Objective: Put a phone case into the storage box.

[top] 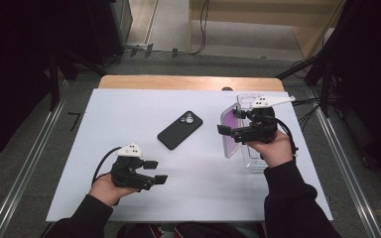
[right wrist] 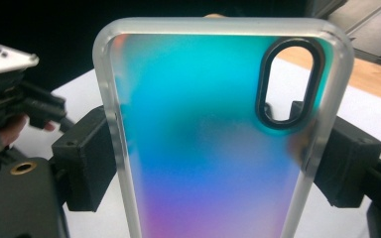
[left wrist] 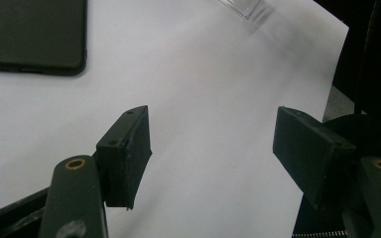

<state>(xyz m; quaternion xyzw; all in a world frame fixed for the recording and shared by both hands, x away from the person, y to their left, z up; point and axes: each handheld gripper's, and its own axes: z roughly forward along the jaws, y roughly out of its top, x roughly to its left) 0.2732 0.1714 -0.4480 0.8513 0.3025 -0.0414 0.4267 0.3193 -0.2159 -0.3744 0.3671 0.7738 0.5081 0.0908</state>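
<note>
The phone case (right wrist: 213, 134), shiny blue and purple, sits squeezed by its two long sides in the right hand-held gripper (right wrist: 213, 163), lifted above the white tabletop (top: 129, 114). Under it lies a clear plastic box (top: 254, 159). A black phone (top: 180, 130) lies near the middle. The left hand-held gripper (top: 155, 172) hangs low, jaws apart, holding nothing.

Dim room, grey floor (top: 39, 148).
White-topped table (top: 129, 104), wood edge; metal rails (top: 22, 173) alongside; pale wooden furniture (top: 258, 15) behind.

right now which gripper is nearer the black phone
Left, narrowly. The left gripper sits below-left of the black phone, jaws open; the right gripper is off to its right, holding the phone case.
</note>
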